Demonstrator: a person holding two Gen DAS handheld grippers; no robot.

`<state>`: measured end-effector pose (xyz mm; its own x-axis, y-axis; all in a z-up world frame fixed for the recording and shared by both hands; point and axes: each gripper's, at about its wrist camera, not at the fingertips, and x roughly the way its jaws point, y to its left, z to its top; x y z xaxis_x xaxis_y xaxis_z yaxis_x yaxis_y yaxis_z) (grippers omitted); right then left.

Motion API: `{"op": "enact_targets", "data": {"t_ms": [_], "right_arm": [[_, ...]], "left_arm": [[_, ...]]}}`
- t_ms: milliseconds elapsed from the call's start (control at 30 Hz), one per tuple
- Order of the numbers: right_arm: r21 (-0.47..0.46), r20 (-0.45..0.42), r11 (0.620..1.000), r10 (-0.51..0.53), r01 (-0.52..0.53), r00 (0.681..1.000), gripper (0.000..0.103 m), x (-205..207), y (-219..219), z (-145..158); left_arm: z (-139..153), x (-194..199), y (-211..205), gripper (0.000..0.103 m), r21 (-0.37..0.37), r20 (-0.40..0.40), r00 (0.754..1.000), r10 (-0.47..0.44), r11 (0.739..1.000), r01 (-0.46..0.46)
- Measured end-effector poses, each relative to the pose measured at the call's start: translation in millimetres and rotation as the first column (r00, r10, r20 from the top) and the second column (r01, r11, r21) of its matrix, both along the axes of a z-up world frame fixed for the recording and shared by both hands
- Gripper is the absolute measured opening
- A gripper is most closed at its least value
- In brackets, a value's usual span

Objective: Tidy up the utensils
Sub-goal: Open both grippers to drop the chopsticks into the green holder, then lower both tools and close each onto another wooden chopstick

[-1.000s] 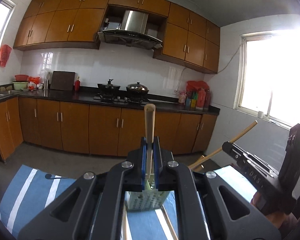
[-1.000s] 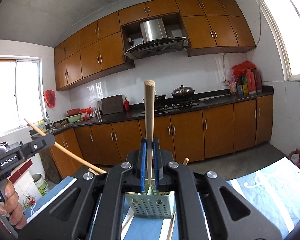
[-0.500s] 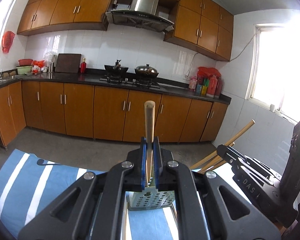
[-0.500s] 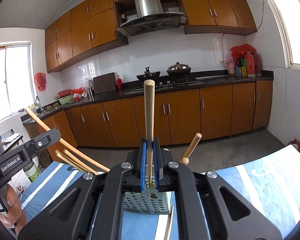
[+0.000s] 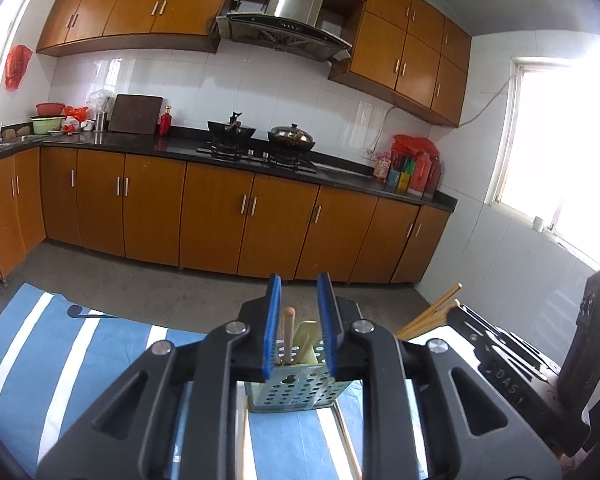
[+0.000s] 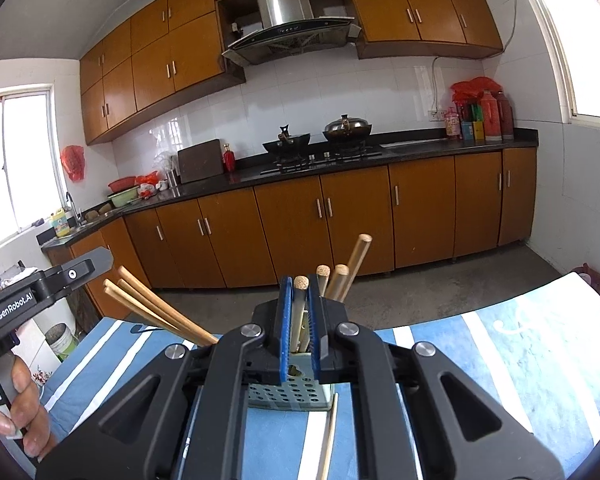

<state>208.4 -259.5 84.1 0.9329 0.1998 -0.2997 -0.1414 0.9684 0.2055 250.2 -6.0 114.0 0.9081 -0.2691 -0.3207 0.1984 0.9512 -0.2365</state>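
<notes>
Cloth: blue-and-white striped cloth point(image 5: 80, 360) covers the table and carries everything; the work sits at its far edge, facing the kitchen floor.
Holder: perforated pale-green utensil holder point(image 5: 292, 392) stands upright at that far edge, straight ahead of both tools, so each handle can drop in from above.
Left gripper: left gripper point(image 5: 298, 332) has its blue pads spreading, well apart; a round wooden handle point(image 5: 288, 334) stands free between them, lower end in the holder, touching neither pad. Judged a release just made.
Right gripper: right gripper point(image 6: 299, 330) is also opening, its gap narrower; a wooden handle point(image 6: 299, 308) stands between the pads, close to both, and contact cannot be told.
Loose pieces: thin chopsticks point(image 6: 328, 436) lie flat on the cloth beside the holder, likely next to be sorted.
Left view only: a flat pale-green utensil point(image 5: 309, 336) beside the handle in the holder.
Right view only: three more wooden handles point(image 6: 342, 276) leaning out behind the pads, chopsticks fanning toward the cloth's left side, and the person's hand point(image 6: 22, 408) on the other tool's grip.
</notes>
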Motion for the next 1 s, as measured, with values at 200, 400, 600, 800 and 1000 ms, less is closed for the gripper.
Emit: {"op": "enact_targets", "data": {"t_ms": [200,400,600,800,1000], "right_arm": [[0.029,-0.036,0.999,-0.042,0.043,0.998,0.031,-34,-22,-16],[0.015,-0.283,1.000,-0.020,0.026,0.959,0.031,-41,-23,-92],[0.008,-0.470,0.996,0.087,-0.094,0.878,0.031,-36,13,-158],[-0.069,-0.528,0.992,0.057,-0.110,0.847,0.029,-36,35,-186],[-0.112,-0.517,0.993,-0.030,-0.032,0.856,0.007,-38,12,-189]], "left_arm": [[4,-41,22,0.030,0.011,0.025,0.999,0.019,1.000,-0.020],[-49,-71,49,0.039,0.111,-0.076,0.995,0.066,0.992,-0.058],[-134,-59,55,0.041,0.135,-0.324,0.944,0.058,0.991,-0.014],[-180,-57,36,0.044,0.156,-0.414,0.910,0.022,0.987,0.048],[-195,-58,11,0.046,0.192,-0.435,0.900,-0.009,0.976,0.102]]}}
